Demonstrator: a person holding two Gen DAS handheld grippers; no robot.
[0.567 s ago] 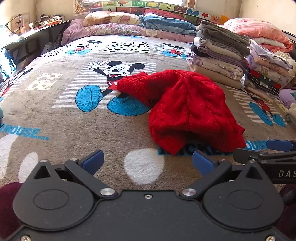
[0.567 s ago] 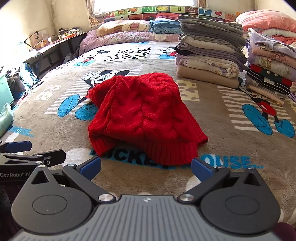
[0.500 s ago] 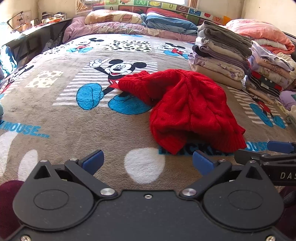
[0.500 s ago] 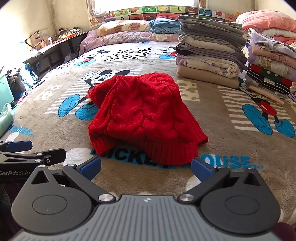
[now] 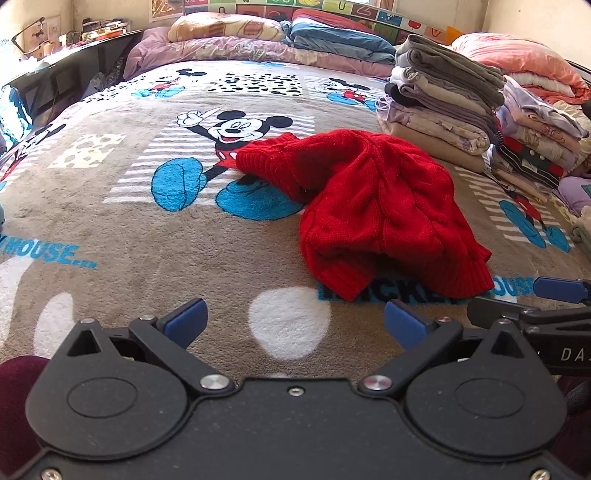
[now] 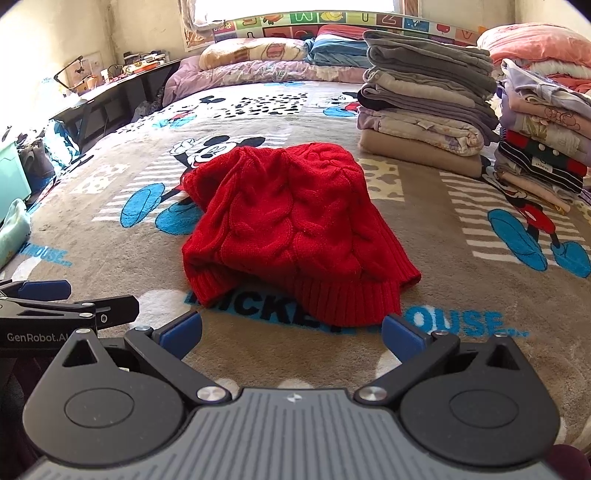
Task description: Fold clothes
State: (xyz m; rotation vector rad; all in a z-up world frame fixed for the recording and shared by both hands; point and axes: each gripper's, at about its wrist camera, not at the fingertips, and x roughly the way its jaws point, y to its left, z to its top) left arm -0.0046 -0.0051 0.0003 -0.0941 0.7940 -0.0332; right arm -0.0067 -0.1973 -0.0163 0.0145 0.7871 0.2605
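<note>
Ahead of the left gripper (image 5: 293, 323), in the left wrist view, a red cable-knit sweater (image 5: 373, 210) lies crumpled on a brown Mickey Mouse blanket (image 5: 110, 229), beyond the fingertips and off to the right, not touching them. Both blue-tipped fingers (image 5: 184, 321) stand wide apart with nothing between them but a white spot of the blanket. One sleeve reaches to the far left across the printed Mickey figure, and the ribbed hem is the sweater's nearest edge. Blue writing on the blanket reads "MOUSE..." at the near left; more blue letters show under the hem, partly covered. At the near right the right gripper (image 5: 546, 295) comes into view from its side, with the letters "DA" on its body. On the far right stand stacks of folded clothes (image 5: 439, 107), and pillows (image 5: 225, 27) lie along the far end of the bed.

Straight before the right gripper (image 6: 291, 332), in the right wrist view, the sweater (image 6: 291, 225) lies just beyond the fingertips, its ribbed hem close to the right blue finger (image 6: 402, 336); whether they touch cannot be told. These fingers too are spread wide and hold nothing. Under the hem the blanket (image 6: 461, 221) shows "MICKEY" partly hidden and "OUSE..." to the right. At the near left the left gripper (image 6: 48, 295) is seen from the side, marked "GenRobot.AI". The folded clothes (image 6: 424, 107) are stacked at the far right, well apart from the sweater, and a dark desk (image 6: 107, 96) stands along the far left wall.
</note>
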